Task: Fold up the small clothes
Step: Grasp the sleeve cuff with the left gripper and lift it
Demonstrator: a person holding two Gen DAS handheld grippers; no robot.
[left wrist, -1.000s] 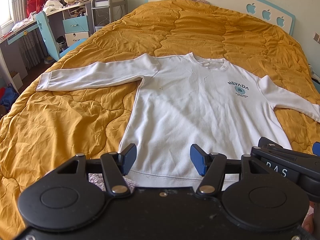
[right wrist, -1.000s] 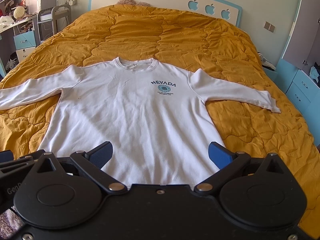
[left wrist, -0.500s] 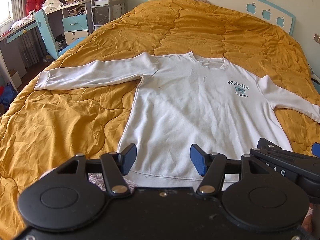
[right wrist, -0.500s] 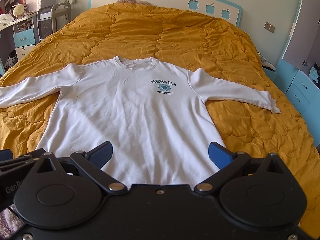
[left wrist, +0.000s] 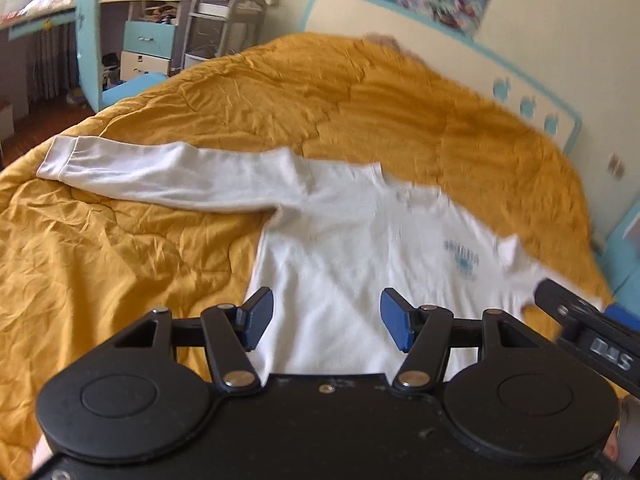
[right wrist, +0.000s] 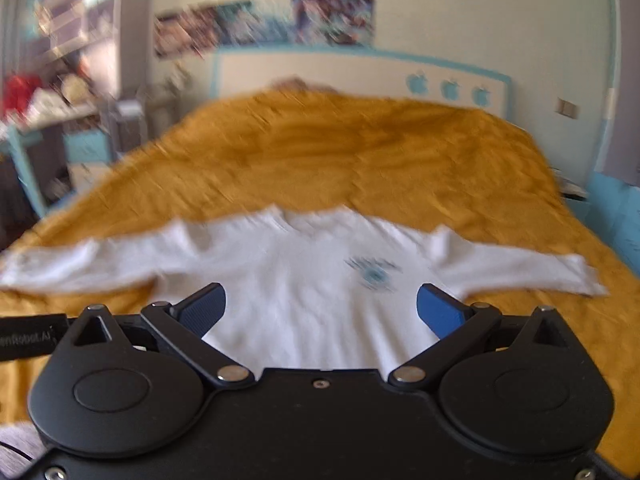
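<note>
Bed had a mustard quilt [left wrist: 120, 264] over it, white headboard w/ blue apple shapes [right wrist: 450, 89] behind, posters [right wrist: 264, 24] on the wall above — both views blurred. Desk w/ clutter and blue drawers [left wrist: 148, 40] stood off to the left side. White sweatshirt [left wrist: 360, 240] lay flat on the quilt, front up, sleeves spread out, blurred blue chest print [right wrist: 372, 272]. Left gripper [left wrist: 327, 316] hung over the shirt's lower left part, fingers apart, holding nothing. Right gripper [right wrist: 320, 312] sat wide open over the lower middle — nothing in it either.
</note>
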